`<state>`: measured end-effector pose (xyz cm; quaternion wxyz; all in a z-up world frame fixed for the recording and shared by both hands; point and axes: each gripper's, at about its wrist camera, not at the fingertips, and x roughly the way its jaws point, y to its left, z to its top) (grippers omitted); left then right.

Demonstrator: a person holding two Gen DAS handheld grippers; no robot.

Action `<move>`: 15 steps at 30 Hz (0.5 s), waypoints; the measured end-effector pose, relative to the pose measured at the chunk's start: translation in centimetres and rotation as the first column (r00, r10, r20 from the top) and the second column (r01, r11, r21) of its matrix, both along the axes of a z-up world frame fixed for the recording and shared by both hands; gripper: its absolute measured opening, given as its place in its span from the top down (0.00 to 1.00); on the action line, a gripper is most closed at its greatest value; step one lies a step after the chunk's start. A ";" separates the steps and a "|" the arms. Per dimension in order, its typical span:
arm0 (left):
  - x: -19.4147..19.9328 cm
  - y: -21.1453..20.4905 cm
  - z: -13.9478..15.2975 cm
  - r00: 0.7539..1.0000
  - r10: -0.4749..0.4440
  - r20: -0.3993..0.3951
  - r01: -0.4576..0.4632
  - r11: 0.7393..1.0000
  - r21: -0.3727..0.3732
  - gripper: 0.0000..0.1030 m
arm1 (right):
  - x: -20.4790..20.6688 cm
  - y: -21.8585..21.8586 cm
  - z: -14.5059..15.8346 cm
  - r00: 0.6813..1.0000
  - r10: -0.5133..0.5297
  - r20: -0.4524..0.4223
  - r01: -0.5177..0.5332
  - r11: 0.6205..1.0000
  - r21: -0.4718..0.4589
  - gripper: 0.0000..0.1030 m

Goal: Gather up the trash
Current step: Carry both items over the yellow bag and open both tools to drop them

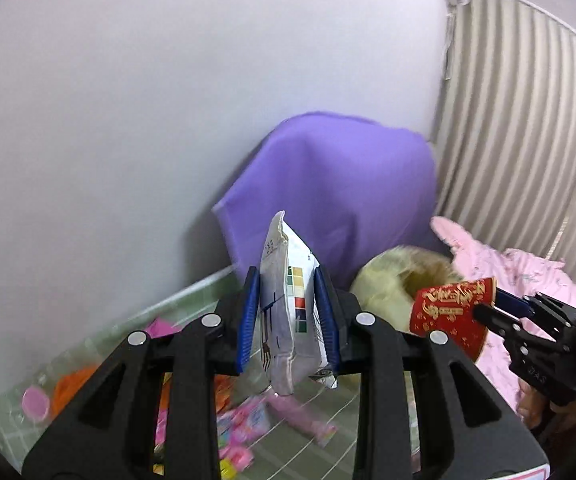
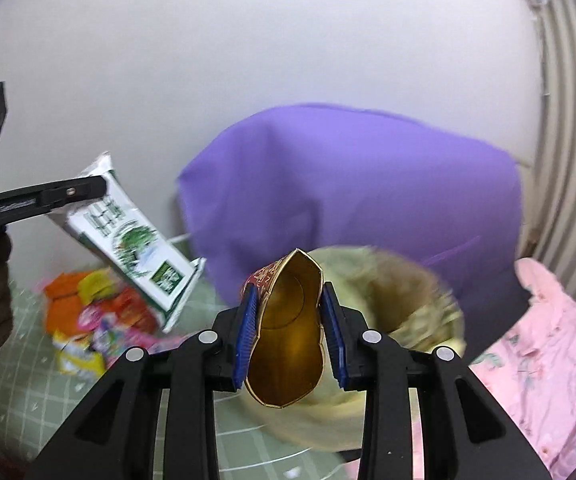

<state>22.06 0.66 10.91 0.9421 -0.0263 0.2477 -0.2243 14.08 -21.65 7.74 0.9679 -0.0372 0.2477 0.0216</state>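
In my left tool [image 1: 289,312] I pinch a white snack bag [image 1: 288,304] on edge between the blue pads, its ends sticking out above and below them. My right tool [image 2: 290,332] squeezes a red paper cup [image 2: 288,328] with a gold lining, so that its rim is pressed into a narrow oval; the mouth faces my camera. Both pieces hang in the air, clear of the bed.

Just beyond the cup sits a pale yellow basket [image 2: 427,320], its opening facing up. It is blurred, so I can only guess that this is where the trash belongs. Neither piece is in it yet.

Down to the left, on the green checked sheet [image 2: 16,384], more wrappers [image 2: 88,320] lie in a loose pile: orange, yellow and pink ones, touching and overlapping. Through my left camera I also see a pink round lid [image 1: 35,403] near them. These are still to be picked up.

To the right lies a pink garment [image 2: 547,360], and behind the basket a purple pillow [image 2: 347,184] leans against the white wall [image 2: 248,40].

I judge the job as early to middling: two pieces lifted, none dropped, a good heap left.
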 end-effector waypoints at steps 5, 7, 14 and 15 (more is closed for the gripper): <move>1.0 -4.3 2.4 0.992 -0.123 0.029 0.124 0.992 -0.035 0.74 | 0.2 -4.2 1.6 0.992 -0.124 0.032 0.125 0.992 -0.005 0.70; 1.5 -6.1 3.0 0.985 -0.167 0.030 0.169 0.985 -0.048 0.74 | 0.1 -6.1 2.0 0.985 -0.169 0.039 0.169 0.986 0.006 0.70; 3.3 -13.6 3.8 0.956 -0.281 0.087 0.283 0.959 -0.019 0.74 | -0.5 -10.4 2.8 0.964 -0.257 0.068 0.256 0.966 0.023 0.70; 3.5 -14.5 3.6 0.953 -0.289 0.091 0.291 0.957 -0.008 0.74 | -0.4 -10.9 2.8 0.963 -0.261 0.069 0.259 0.965 0.027 0.70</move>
